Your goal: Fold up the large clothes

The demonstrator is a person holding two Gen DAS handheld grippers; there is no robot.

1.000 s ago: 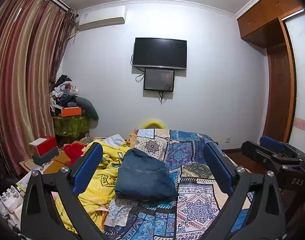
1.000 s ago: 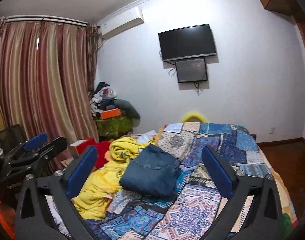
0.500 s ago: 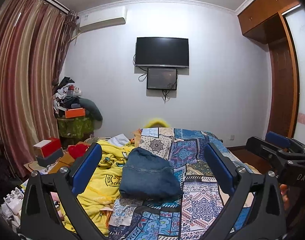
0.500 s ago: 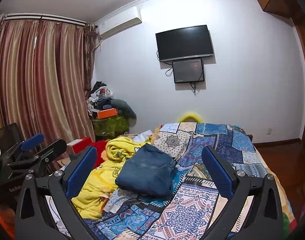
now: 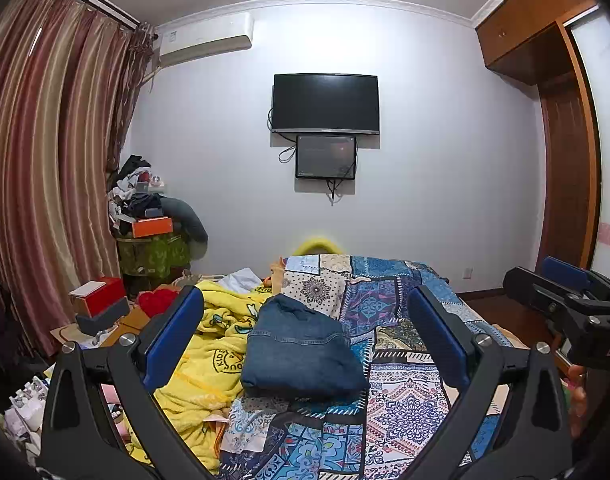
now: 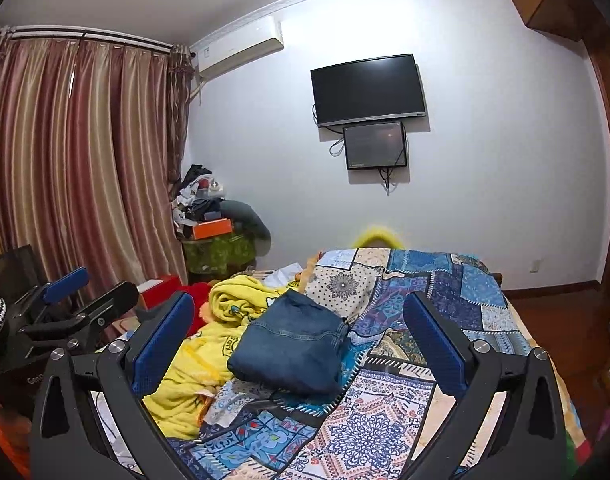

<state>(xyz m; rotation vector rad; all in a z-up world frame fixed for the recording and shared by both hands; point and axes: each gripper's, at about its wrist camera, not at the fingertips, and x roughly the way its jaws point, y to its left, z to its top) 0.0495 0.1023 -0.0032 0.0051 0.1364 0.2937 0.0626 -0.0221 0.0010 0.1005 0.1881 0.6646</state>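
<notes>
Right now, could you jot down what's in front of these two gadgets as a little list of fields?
place: bedroom, bed with patchwork quilt
garment: denim piece, folded, lying on the quilt
beside it: yellow blanket, crumpled, on its left
left gripper: open, holding nothing, above the bed
right gripper: open, holding nothing
wall: dark TV, smaller screen below it

Matt denim bundle (image 5: pixel 301 350), fleecy yellow blanket (image 5: pixel 209 344)
</notes>
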